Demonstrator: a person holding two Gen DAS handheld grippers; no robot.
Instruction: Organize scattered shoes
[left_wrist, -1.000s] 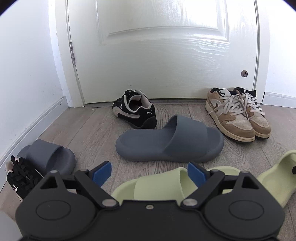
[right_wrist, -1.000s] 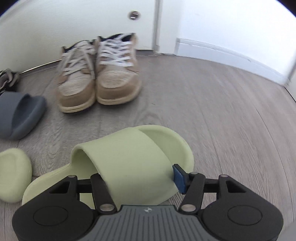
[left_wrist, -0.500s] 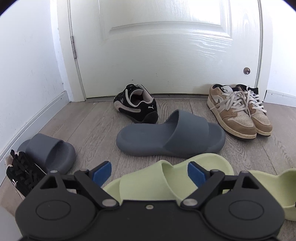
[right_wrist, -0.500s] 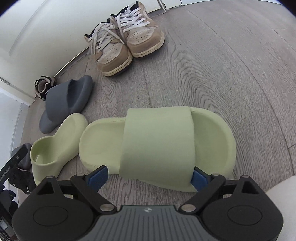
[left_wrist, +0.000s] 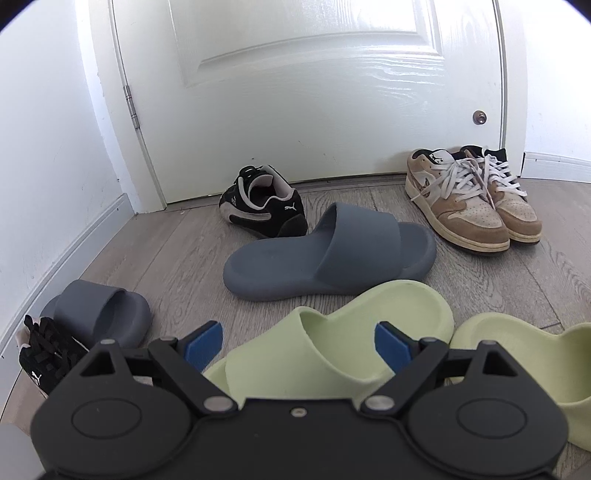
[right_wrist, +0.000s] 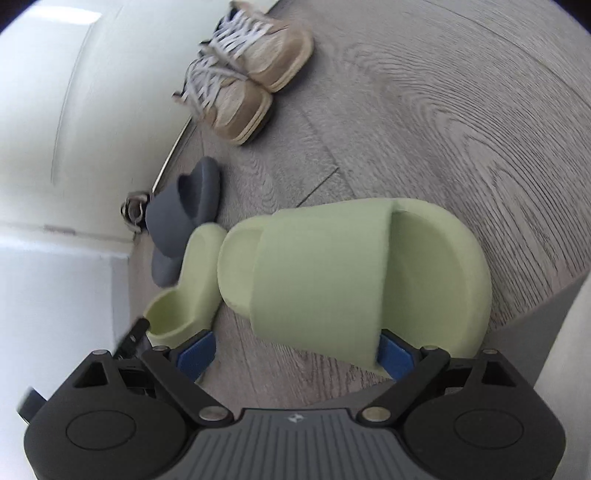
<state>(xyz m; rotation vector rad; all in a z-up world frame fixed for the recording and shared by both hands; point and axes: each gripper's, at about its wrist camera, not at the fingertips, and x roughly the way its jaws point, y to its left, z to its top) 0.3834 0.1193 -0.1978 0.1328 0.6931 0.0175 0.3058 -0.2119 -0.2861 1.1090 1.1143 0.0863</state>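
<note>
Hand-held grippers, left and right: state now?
Left hand-held gripper: open, straddling a green slide, not gripping.
Right hand-held gripper: open around the other green slide.

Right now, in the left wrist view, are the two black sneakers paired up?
No: one black sneaker sits by the door, the other black sneaker lies against the left wall.

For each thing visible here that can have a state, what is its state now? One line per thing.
door: closed
left gripper: open, around first green slide's strap
first green slide: upright on floor
right gripper: open, around second green slide's strap
second green slide: upright, beside the first
tan sneakers: paired, laces tied, against door
grey slide: upright, alone mid-floor
black sneaker: upright, near door
</note>
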